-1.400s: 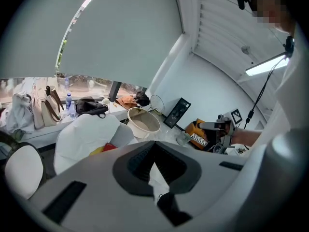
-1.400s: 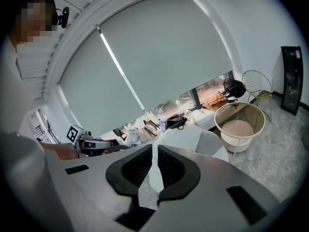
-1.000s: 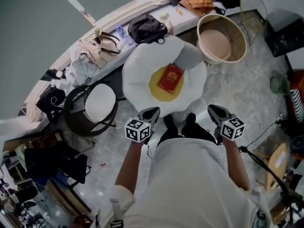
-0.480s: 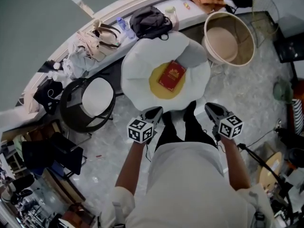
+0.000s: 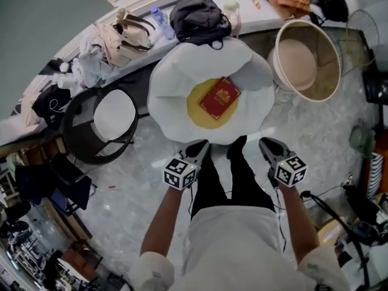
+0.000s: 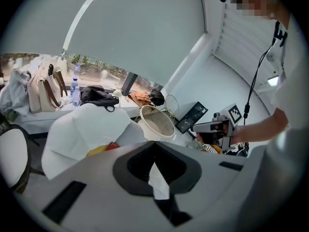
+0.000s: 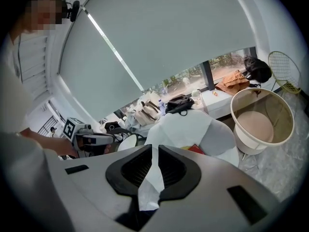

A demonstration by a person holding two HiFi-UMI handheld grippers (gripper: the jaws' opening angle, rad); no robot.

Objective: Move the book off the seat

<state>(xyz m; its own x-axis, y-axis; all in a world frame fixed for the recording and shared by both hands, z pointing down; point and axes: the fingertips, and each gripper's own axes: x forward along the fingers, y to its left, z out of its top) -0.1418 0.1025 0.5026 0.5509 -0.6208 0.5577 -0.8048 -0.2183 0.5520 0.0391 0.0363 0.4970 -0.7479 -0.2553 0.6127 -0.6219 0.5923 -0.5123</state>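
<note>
1. Waiting low, left gripper [image 5: 200, 147]: jaws together, empty, as approach not begun.
2. Red rectangular book [image 5: 220, 97] lies flat on yellow centre of white egg-shaped seat [image 5: 167, 96], just ahead.
3. Right gripper [image 5: 267, 145]: jaws nearly together, empty, likewise idle.

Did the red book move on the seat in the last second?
No: red book lies at the same spot on the seat's yellow centre; camera shifted.

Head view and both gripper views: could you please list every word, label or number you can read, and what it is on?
No text can be read in any view.
On the red book cover: gold print, too small to read.
On the water bottle: label too blurred to read.
On the cubes of the left gripper and right gripper: black-and-white marker patterns, no words.
</note>
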